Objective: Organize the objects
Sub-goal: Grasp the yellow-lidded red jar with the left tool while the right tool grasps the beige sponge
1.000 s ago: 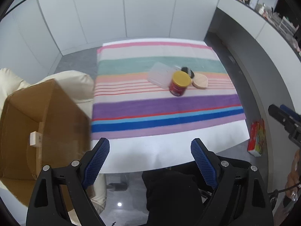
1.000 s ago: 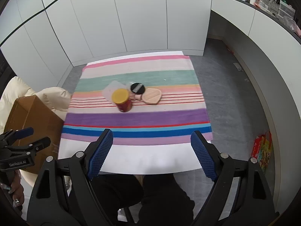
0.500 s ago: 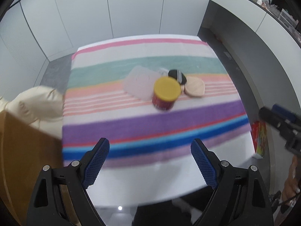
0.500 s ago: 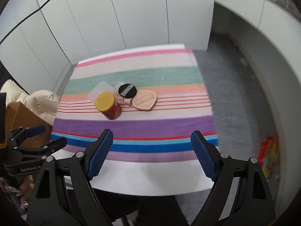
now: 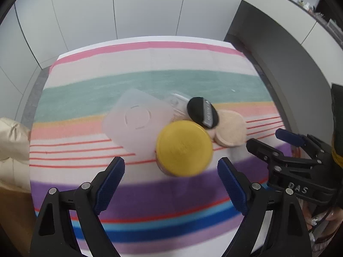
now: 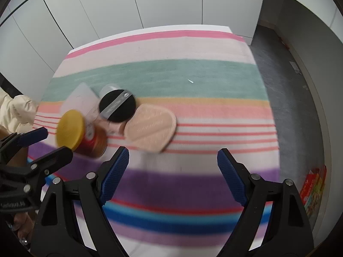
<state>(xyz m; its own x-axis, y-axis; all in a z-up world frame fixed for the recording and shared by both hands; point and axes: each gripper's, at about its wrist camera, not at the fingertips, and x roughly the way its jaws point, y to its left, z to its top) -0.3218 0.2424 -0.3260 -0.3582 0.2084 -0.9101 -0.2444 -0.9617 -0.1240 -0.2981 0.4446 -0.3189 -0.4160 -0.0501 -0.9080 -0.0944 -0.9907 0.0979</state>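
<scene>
While both claws hover above a table covered by a striped cloth point(image 5: 90, 85), a small cluster of things sits near the middle of the tabletop, somewhat toward its left edge. A jar point(image 5: 184, 148) with a yellow lid and a red label stands at the near side of the cluster, on the thin red stripes. Just behind and left of it lies a clear plastic lid point(image 5: 137, 121), flat on the cloth, touching or slightly overlapped by the jar. To the right of the jar lies a round black powder puff point(image 5: 202, 112) with a grey ribbon across its top; it rests partly on a beige makeup sponge point(image 5: 231, 128), which lies flat beside the jar toward the right edge. A small clear container point(image 6: 108, 90) peeks out behind the puff.

The left claw point(image 5: 171, 184) hangs just short of the jar with its blue-padded fingers point(image 5: 110, 185) spread wide, holding nothing. The right claw point(image 6: 173, 174) is likewise wide open and empty, poised over the purple stripe on the near side of the sponge, apart from it.

Beyond the left edge of the table sits a cream cushion point(image 5: 12, 141). A colourful box point(image 6: 313, 188) lies on the grey floor to the right.
</scene>
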